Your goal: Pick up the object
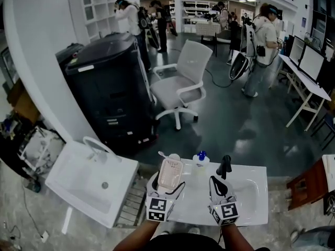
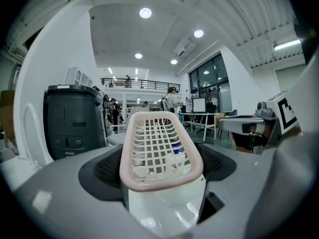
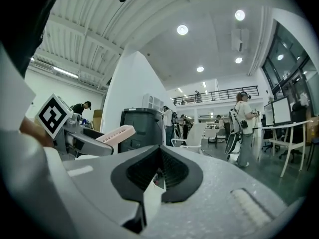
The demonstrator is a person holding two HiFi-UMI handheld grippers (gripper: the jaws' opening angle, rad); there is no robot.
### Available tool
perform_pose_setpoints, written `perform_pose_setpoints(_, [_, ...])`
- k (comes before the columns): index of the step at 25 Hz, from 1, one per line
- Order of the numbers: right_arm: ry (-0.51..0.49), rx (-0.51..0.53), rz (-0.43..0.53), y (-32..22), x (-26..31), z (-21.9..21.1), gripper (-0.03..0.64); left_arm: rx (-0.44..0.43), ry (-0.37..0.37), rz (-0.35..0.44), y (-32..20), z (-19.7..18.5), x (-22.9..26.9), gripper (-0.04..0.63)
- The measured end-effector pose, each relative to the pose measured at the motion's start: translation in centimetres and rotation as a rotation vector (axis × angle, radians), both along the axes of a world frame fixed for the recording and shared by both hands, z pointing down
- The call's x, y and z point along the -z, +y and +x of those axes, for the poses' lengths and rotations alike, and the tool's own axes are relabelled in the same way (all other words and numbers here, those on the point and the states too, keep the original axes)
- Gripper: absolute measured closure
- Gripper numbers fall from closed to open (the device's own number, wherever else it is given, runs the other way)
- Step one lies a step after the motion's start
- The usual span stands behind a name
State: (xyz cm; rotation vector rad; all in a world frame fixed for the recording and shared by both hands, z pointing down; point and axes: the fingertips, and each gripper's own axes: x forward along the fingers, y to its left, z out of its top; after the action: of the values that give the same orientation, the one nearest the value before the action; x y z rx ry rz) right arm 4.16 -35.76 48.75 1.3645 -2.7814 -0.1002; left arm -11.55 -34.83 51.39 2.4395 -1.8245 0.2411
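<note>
The pink slotted basket sits in the left hand-held gripper, clamped by its sides between the two jaws at the near end. Its long axis runs straight out along the jaws toward the far side of the scene, with the open top facing up. In the head view it appears to hang clear of the white washbasin below. A blue-capped bottle stands on the washbasin's far edge, just right of the basket's far tip.

The right hand-held gripper is level with the left one and a little to its right, apart from the basket. Its jaws are together with nothing seen between them. The basket lies to that gripper's left, so the left hand alone carries the load, and any further lift looks to depend on that side grip.
</note>
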Motion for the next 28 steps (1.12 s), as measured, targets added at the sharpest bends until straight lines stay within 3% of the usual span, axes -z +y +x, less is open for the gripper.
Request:
perform_pose_setpoints(7, [0.018, 0.012, 0.016, 0.6, 1.0, -0.3, 0.615, -0.016, 0.016, 0.024, 0.6, 0.1, 0.4, 0.115])
perform_pose_setpoints(12, [0.059, 0.054, 0.018, 1.6, 0.5, -1.2, 0.615, -0.025, 0.012, 0.014, 0.8, 0.5, 0.0, 0.115])
perform_pose_setpoints(28, [0.054, 0.055, 0.007, 1.6, -0.2, -1.2, 0.615, 0.005, 0.013, -0.024, 1.1, 0.1, -1.6, 0.115])
